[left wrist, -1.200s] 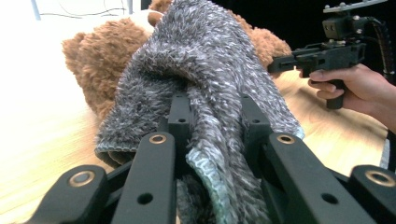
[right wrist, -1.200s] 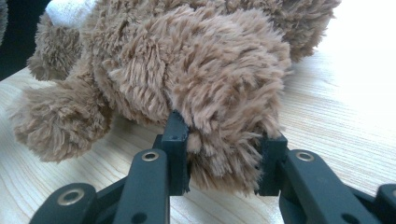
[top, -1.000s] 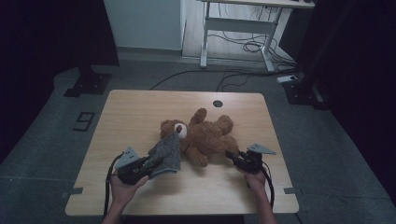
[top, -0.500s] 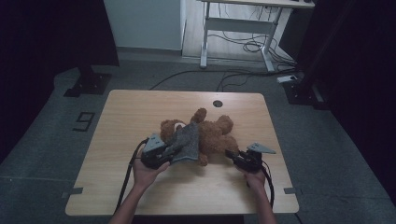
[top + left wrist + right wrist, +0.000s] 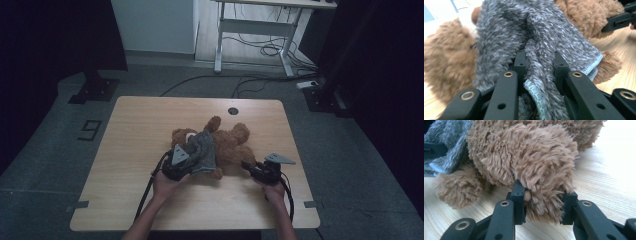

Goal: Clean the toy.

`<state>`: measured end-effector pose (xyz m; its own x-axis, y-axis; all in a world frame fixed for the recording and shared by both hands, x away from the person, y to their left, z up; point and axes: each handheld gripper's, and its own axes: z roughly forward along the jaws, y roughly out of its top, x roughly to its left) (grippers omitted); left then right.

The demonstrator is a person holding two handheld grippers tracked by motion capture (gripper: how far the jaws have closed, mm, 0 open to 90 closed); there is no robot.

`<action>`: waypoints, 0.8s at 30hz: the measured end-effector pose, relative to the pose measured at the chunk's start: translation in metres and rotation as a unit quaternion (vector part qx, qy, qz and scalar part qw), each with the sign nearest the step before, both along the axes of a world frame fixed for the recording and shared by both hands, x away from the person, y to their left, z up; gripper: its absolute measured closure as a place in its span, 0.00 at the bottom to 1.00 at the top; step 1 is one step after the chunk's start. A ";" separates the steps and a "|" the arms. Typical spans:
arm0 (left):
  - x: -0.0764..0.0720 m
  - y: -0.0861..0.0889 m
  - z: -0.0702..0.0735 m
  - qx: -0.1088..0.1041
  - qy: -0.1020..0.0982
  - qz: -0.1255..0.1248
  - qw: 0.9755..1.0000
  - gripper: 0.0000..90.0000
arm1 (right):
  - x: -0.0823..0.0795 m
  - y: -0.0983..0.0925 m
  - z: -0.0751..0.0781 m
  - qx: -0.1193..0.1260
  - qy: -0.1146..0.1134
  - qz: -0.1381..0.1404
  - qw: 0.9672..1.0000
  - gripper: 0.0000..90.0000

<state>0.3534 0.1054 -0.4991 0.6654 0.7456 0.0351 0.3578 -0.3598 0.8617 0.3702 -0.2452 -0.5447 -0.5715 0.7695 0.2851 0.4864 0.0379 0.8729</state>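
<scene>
- Nearest of all, the person's two forearms come in over the near edge of the bench, one hand-held gripper in each hand.
- The left hand-held gripper sits near the middle of the bench, left of centre. Its jaws are pressed in on a gathered fold of the grey fuzzy cloth, pinching it; the hemmed edge hangs down between them in the left gripper view.
- A second ago this gripper was further left and nearer the bench edge, with the cloth bunched beside the bear's head. It has since carried the cloth rightward and a little farther in, so the cloth now lies across the teddy bear, covering its head side and upper body.
- I judge that the work is dressing or covering the bear, and that the drape is well under way but not settled, since the cloth is still gripped.
- The right hand-held gripper has hardly moved in that time. It sits at the near right of the bear, jaws closed on a plush limb and holding it against the wood, which likely steadies the toy while the cloth is pulled over.
- Beyond the grippers, the bear lies on its back across the middle of the bench, one limb raised toward the far side.
- Farther still, a small round hole marks the far edge of the bench.
</scene>
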 end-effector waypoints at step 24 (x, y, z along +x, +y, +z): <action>-0.008 0.097 -0.013 -0.027 0.028 0.087 0.995 0.80 | 0.002 -0.003 -0.002 0.012 0.006 0.007 1.000 0.73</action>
